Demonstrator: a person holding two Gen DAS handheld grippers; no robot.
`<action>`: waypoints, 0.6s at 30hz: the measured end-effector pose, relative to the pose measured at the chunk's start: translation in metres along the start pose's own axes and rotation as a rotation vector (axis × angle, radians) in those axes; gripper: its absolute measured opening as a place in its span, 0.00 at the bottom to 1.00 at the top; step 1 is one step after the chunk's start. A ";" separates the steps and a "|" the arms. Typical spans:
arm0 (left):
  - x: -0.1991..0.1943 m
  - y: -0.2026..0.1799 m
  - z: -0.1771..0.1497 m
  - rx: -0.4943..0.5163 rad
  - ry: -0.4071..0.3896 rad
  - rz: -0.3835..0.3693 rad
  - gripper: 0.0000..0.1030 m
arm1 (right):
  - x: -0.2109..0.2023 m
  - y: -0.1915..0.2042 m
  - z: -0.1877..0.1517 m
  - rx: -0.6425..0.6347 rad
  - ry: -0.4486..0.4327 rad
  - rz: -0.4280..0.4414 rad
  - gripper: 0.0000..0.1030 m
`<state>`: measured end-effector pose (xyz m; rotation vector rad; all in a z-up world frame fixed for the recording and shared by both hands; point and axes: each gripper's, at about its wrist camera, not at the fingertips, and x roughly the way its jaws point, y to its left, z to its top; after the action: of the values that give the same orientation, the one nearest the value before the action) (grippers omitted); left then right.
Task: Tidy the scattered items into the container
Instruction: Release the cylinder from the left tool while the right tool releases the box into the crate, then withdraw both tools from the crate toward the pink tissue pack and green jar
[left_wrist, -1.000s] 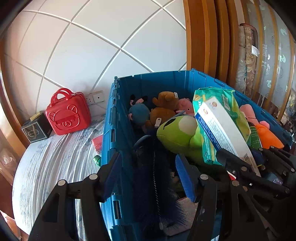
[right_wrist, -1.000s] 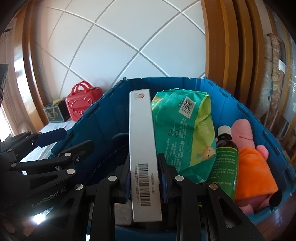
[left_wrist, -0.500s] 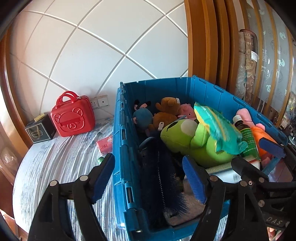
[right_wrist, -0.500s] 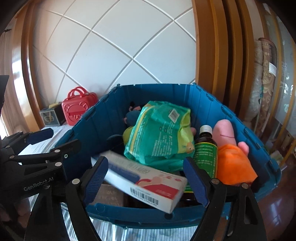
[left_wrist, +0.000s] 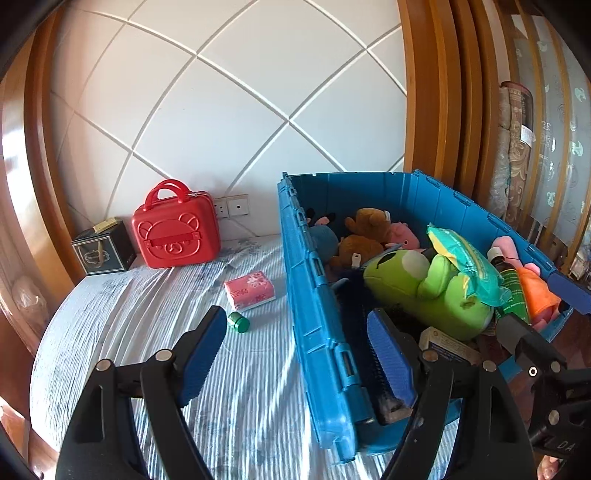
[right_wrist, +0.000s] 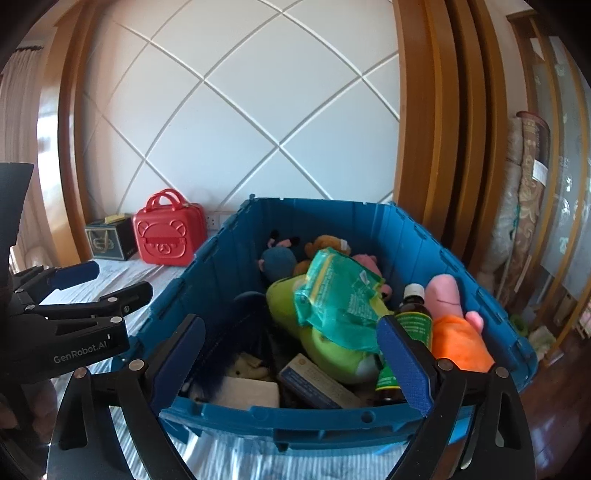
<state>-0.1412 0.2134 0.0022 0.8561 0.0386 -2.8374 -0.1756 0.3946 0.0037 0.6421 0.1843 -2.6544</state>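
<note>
The blue container (right_wrist: 369, 229) fills the lower middle of my right-wrist view, already packed: a green plush (right_wrist: 325, 347), a teal packet (right_wrist: 332, 299) lying over it, a dark bottle (right_wrist: 413, 317) against an orange and pink plush (right_wrist: 454, 332), and the long white box (right_wrist: 314, 384) now lying flat near the front wall. My right gripper (right_wrist: 291, 365) has just been opening and stands wide with nothing between its pads, hanging over the near rim. My left gripper (left_wrist: 295, 354) has also just been opening; it is wide and empty, straddling the container's left wall in the lower half of its view. What remains scattered lies on the striped bedcover (left_wrist: 147, 314) left of the container in the left-wrist view: a pink packet (left_wrist: 250, 290) and, just below and left of it, a small green cap-like piece (left_wrist: 238, 322). I judge the next step is fetching those with the left gripper, since it sits nearest. To do it well I would clear the wall before swinging over, come down on the pink packet across its short side so the pads seat on flat faces, and take the little green piece separately, closing low on it so it cannot roll away on the soft cover. The red case (left_wrist: 176, 229) and dark box (left_wrist: 103, 247) stand against the wall at middle left, well apart.
</note>
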 end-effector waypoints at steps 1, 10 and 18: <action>-0.001 0.008 -0.001 -0.007 -0.001 0.003 0.76 | 0.001 0.007 0.001 -0.007 -0.002 0.005 0.94; 0.003 0.110 -0.014 -0.062 -0.005 0.009 0.78 | 0.000 0.100 0.018 -0.058 -0.028 0.019 0.98; 0.016 0.227 -0.025 -0.025 0.010 -0.020 0.78 | 0.022 0.218 0.030 -0.016 -0.024 -0.014 0.98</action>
<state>-0.1002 -0.0108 -0.0213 0.8695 0.0838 -2.8447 -0.1162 0.1821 0.0126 0.6062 0.2042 -2.6699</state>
